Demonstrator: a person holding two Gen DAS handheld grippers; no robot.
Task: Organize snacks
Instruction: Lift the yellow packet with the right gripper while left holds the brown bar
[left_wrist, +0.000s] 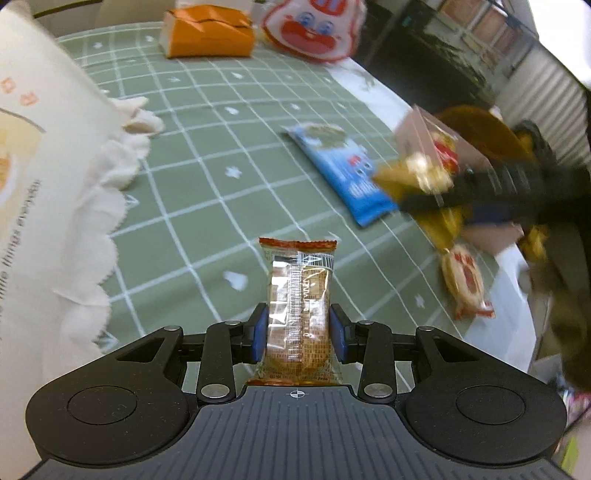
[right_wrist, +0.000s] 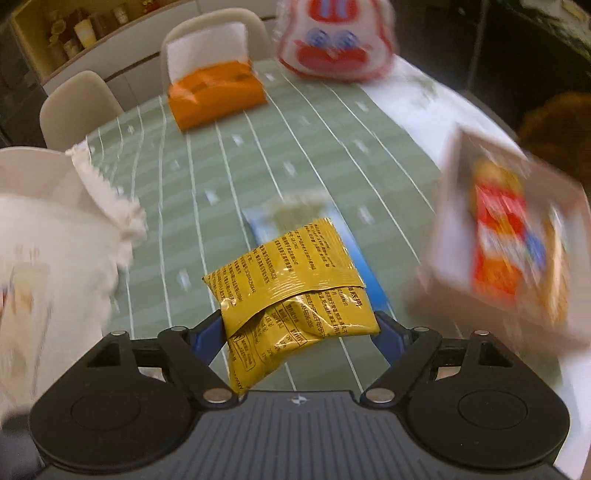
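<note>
Yellow packet (right_wrist: 295, 295) pinched in right hand-held gripper (right_wrist: 299, 328) — left hand-held gripper (left_wrist: 298, 332) clamps cracker pack (left_wrist: 298, 314).

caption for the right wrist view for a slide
Right gripper holding a yellow snack packet above the green checked tablecloth.

Each hand-held gripper (left_wrist: 299, 338) (right_wrist: 301, 328) has a black, ribbed body with a crosshair mark at 12 o'clock. Round discs sit at 9 and 3 o'clock. Silver rivets pin black linkages bearing blue pads (left_wrist: 260, 334).
</note>
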